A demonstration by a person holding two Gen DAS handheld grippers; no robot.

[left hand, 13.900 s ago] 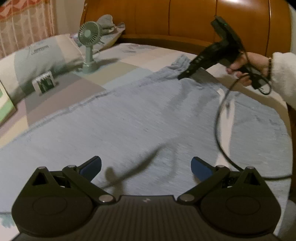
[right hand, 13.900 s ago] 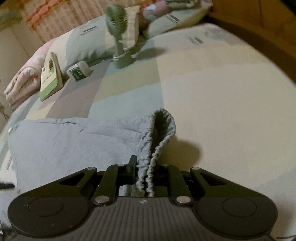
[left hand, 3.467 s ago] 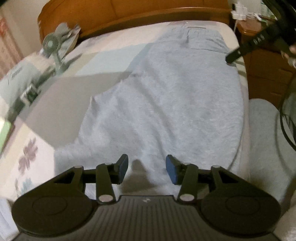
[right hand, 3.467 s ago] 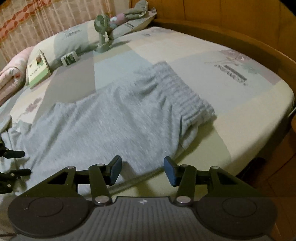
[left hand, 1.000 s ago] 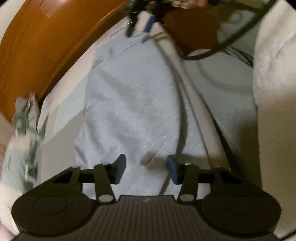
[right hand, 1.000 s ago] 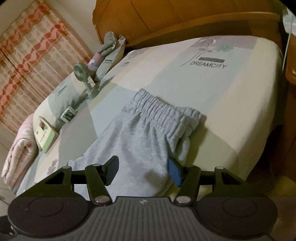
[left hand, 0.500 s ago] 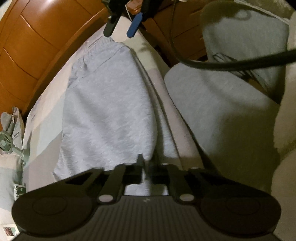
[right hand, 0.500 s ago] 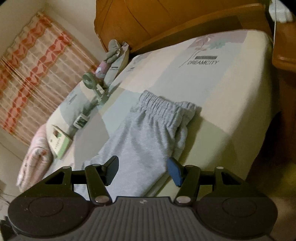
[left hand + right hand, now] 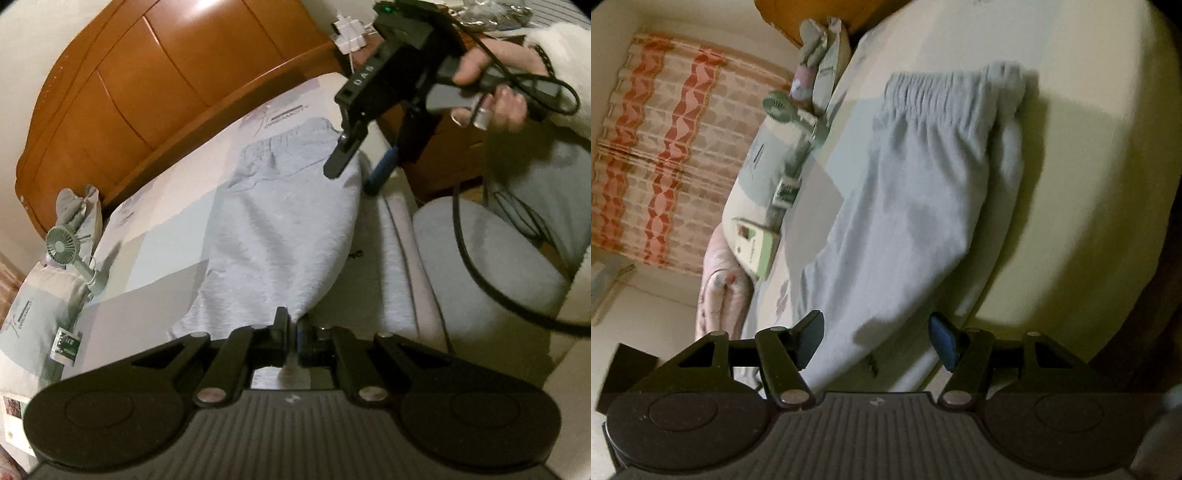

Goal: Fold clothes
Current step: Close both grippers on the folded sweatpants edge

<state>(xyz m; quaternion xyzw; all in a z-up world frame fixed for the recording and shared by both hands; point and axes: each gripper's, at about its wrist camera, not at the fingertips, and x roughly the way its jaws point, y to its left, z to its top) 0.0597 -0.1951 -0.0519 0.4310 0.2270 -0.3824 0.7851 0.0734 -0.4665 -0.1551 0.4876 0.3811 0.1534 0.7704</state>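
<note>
Grey sweatpants lie lengthwise on the bed, with the elastic waistband at the headboard end. My left gripper is shut on the near edge of the trousers at the leg end, and the cloth pulls up into its jaws. My right gripper, held by a hand, hovers over the bed's edge beside the waist. In the right wrist view the right gripper is open, its jaws opening a little. The side edge of the sweatpants lies just beyond the blue pads, which are not touching it.
A wooden headboard curves behind the bed. A small green fan, a small box and a green book sit by the pillows. The person's grey-clad knee and a black cable are at the bedside.
My left gripper has shut on the trousers' near edge and lifted it slightly. My right gripper rolled and came down toward the side of the trousers by the waist.
</note>
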